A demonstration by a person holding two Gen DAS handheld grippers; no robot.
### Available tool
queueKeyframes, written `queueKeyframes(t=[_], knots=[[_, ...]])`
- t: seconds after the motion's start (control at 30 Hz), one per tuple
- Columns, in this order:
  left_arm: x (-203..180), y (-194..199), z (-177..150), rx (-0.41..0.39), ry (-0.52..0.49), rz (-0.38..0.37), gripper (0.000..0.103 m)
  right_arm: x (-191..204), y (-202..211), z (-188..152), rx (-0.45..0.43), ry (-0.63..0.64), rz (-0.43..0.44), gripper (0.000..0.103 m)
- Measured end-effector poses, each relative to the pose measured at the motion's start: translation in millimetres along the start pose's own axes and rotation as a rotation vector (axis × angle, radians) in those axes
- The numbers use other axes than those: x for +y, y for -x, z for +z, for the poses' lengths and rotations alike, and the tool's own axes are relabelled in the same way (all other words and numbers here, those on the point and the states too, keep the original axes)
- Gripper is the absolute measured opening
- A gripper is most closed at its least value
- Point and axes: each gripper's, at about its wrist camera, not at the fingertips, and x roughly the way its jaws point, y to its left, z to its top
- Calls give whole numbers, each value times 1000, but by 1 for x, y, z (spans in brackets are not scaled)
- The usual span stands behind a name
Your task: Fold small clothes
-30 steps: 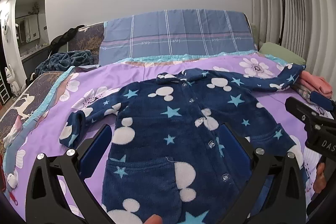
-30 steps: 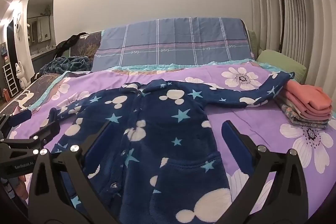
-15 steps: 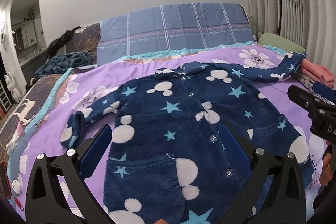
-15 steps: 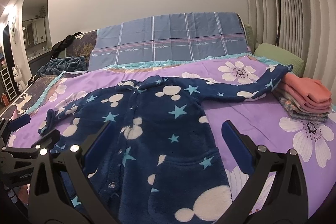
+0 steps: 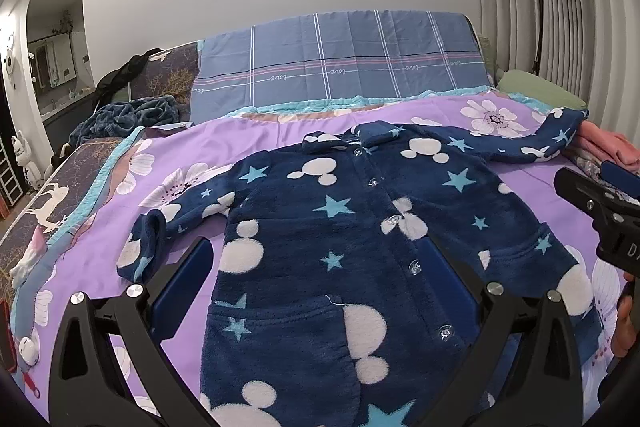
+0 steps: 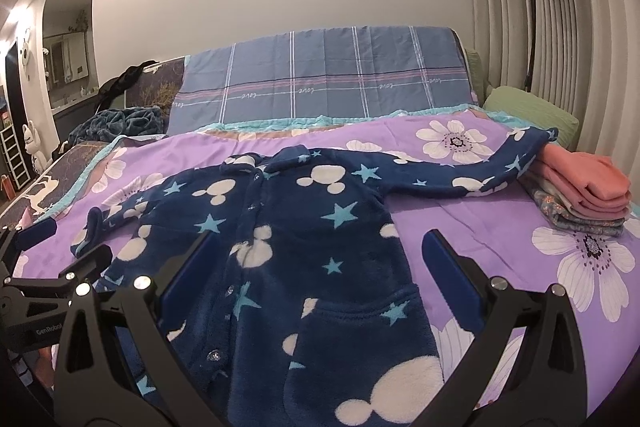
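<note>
Spread flat across the middle of the bed [image 5: 256, 143], front side up and buttoned shut: a small fuzzy blue coat [image 5: 332, 239] with white mouse heads and light blue stars; collar [image 5: 352, 141] toward the head end of the bed, bottom hem toward the near edge, close under both cameras.

Left sleeve [image 5: 172, 223] bent short beside the body, cuff turned back, pointing to the left edge of the bed; right sleeve [image 6: 472, 175] stretched out long toward the right edge, cuff lying up on a pile of folded clothes [image 6: 580, 191] with a pink one on top.

Left gripper [image 5: 316, 275] wide open and holding nothing, hanging over the lower left part of the coat near a pocket [image 5: 272, 339]; right gripper [image 6: 316, 263] wide open too and empty, hanging over the lower right side, one finger over the coat and the other over the bare purple sheet; hard to say whether touching the cloth or just above it.

Step in hand, by the look of it: the very start of folding this coat; laid out and smoothed, nothing folded over yet.

Next move probably a sleeve; likely the long right one first, pinched near the cuff, lifted off the pile and laid back across the chest; then the short left one the same way; needs a soft, firm pinch on thick fluffy cloth and a slow pull so the body stays flat; care needed not to drag the pink pile along.
</note>
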Motion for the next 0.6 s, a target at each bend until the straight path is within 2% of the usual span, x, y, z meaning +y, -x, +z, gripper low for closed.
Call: queueKeyframes(t=[0.27,0.47,0.6], knots=[[6,2,-3,-24,29,14,102,9,6,-2,-37,42,7,101],[15,3,-4,-51,93,6,102,21,12,-6,-35,83,139,101],[20,6,-5,-75,126,4,102,31,19,-11,-70,101,220,101]])
